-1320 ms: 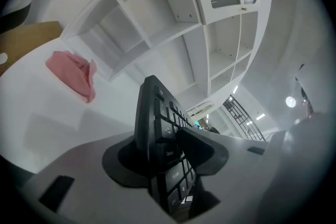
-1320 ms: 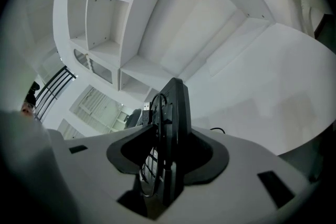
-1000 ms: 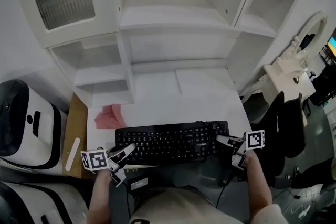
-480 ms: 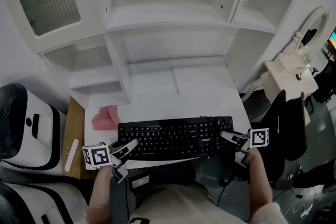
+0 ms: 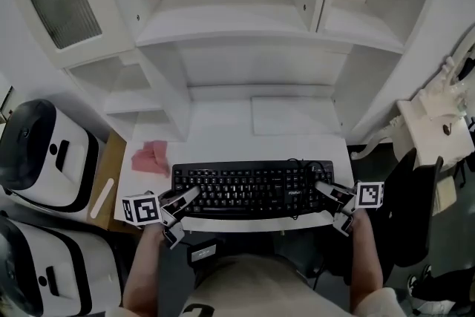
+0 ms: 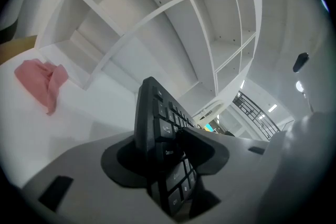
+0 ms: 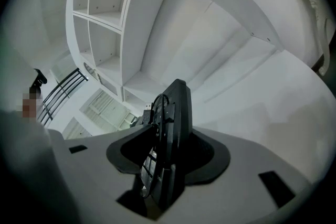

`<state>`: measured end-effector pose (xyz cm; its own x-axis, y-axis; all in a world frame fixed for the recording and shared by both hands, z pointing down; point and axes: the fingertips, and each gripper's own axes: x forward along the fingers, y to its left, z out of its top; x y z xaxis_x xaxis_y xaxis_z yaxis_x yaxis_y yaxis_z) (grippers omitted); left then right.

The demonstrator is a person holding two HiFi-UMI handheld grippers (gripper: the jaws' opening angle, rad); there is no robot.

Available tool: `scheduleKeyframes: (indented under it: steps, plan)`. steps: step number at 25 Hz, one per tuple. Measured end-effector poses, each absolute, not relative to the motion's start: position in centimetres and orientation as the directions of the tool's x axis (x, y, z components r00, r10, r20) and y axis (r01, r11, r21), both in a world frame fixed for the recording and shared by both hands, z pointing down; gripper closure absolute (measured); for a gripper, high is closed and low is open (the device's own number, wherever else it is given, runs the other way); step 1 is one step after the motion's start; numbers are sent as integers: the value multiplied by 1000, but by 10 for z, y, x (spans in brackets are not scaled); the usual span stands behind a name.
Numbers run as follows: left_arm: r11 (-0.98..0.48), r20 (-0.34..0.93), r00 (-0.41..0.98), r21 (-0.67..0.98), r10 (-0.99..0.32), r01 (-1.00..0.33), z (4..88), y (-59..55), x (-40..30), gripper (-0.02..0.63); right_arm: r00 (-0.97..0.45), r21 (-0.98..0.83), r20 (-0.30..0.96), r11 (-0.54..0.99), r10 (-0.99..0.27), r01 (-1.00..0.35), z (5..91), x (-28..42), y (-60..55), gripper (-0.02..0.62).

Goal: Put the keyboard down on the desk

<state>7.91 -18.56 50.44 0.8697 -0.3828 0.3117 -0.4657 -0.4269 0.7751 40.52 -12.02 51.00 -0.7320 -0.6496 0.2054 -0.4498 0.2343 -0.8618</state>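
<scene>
While the keyboard (image 5: 249,189) is gripped at each end by the left gripper (image 5: 184,201) and right gripper (image 5: 325,191), it should be lowered level onto the desk (image 5: 223,141)

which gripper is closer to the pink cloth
The left gripper, shut on the left end of the keyboard; the pink cloth lies just beyond it. The right gripper holds the opposite end.

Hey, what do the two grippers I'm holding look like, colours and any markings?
They match. The left gripper and right gripper have pale grey bodies, slim light fingers and dark hollows around the jaws. The left cube and right cube are white with black square markers.
</scene>
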Motion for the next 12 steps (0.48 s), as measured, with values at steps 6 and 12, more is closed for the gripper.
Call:
scheduleKeyframes:
  steps: [6,12]
  plan:
    - [-386,337,831,765,-442,-516,504,-180,105,395,-757,-863,183,266,-627,-429,513,435,-135,405]
    - [-355,359,805,758,-473,-547,504,-185,117,388,-764,-862,163,286,-624,-418,514,450,-149,405]
